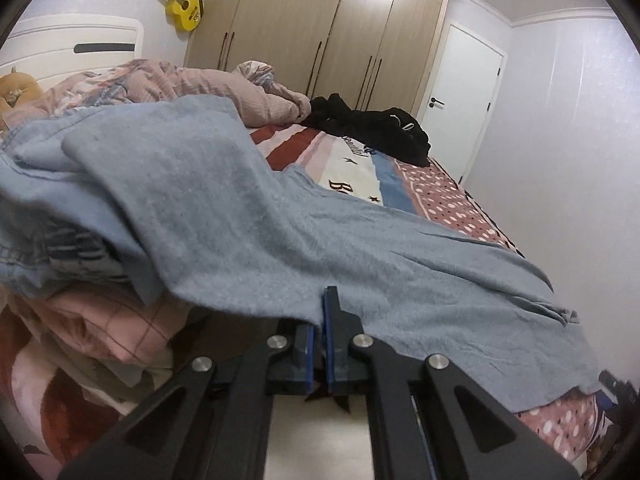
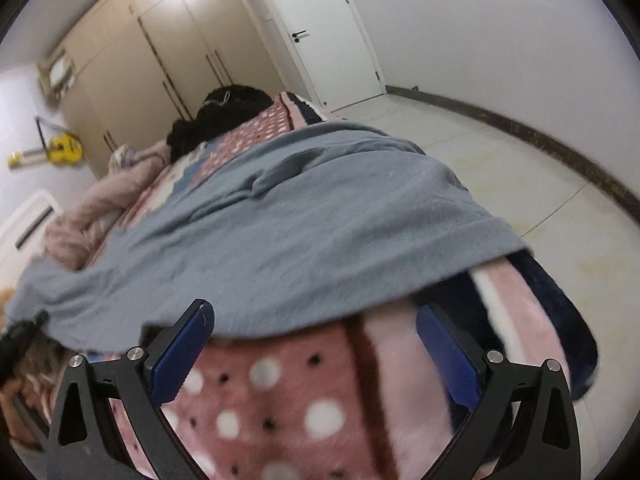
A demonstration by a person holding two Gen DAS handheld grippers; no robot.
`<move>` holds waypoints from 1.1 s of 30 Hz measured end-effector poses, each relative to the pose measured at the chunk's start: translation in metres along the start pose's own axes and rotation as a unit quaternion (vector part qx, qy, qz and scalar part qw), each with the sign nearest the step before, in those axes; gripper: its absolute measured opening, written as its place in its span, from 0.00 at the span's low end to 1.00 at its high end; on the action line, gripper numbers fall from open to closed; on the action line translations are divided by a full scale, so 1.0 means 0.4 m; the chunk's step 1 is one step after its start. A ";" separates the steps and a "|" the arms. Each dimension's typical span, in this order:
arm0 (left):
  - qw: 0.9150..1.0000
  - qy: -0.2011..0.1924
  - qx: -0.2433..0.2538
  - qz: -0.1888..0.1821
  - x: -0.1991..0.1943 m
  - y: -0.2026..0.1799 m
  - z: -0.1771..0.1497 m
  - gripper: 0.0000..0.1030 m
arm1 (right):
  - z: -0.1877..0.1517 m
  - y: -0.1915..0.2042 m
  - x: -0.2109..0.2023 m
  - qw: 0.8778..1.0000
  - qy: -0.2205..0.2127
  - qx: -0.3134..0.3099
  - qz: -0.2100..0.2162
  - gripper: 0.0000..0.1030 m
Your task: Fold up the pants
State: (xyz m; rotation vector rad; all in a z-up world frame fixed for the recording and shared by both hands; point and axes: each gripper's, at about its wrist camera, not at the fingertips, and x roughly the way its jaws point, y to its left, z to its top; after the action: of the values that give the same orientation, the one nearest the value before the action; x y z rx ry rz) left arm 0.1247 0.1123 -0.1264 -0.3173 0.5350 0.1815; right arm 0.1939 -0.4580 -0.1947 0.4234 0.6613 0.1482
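Bedroom with beige wardrobe and a bed under a pink dotted blanket. On it, the left claw pinches the near edge of the grey-blue soft fleece pants. The right claw stands wide, holding nothing, just at their hem. The pants lie spread along the bed, partly over a clothes pile; folding seems barely begun.

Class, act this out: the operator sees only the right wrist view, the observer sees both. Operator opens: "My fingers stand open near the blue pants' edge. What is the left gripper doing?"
Observer: The left gripper is shut on the blue pants, at their near edge.
Operator: Is anything beside that end?
Observer: Yes, a pile of pink clothes lies under it.
Operator: Anything else?
Observer: A striped garment is tucked below the pants.
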 end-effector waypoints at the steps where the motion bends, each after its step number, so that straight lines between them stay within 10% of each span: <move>1: 1.000 0.000 0.000 -0.001 -0.004 0.003 -0.001 0.02 | 0.012 -0.009 0.005 1.000 -0.006 0.007 0.004 0.98; 7: 1.000 0.013 0.010 -0.008 0.015 0.006 -0.004 0.11 | 0.078 -0.023 0.065 0.999 -0.009 0.007 -0.049 0.77; 10: 1.000 0.016 0.007 -0.003 0.036 0.012 -0.011 0.78 | 0.094 -0.036 0.056 0.998 -0.007 0.021 -0.054 0.62; 15: 1.000 0.005 0.017 -0.004 0.053 0.002 -0.004 0.65 | 0.113 -0.068 0.047 0.998 0.012 0.034 -0.057 0.18; 17: 1.000 0.013 0.018 -0.003 0.061 -0.001 0.009 0.27 | 0.123 -0.078 0.041 0.998 0.018 0.039 -0.041 0.12; 20: 0.999 0.023 0.027 0.003 0.059 -0.010 0.026 0.07 | 0.145 -0.067 0.033 0.999 0.026 0.022 -0.030 0.09; 33: 0.993 0.034 0.112 0.014 0.069 -0.143 0.228 0.04 | 0.345 0.035 0.026 0.995 0.060 -0.077 0.027 0.06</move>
State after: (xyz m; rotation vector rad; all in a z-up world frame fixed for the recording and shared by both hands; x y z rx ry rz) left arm 0.2051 0.0924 -0.0527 -0.0984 0.6209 0.1360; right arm 0.2880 -0.4884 -0.0969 0.2849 0.7508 0.2752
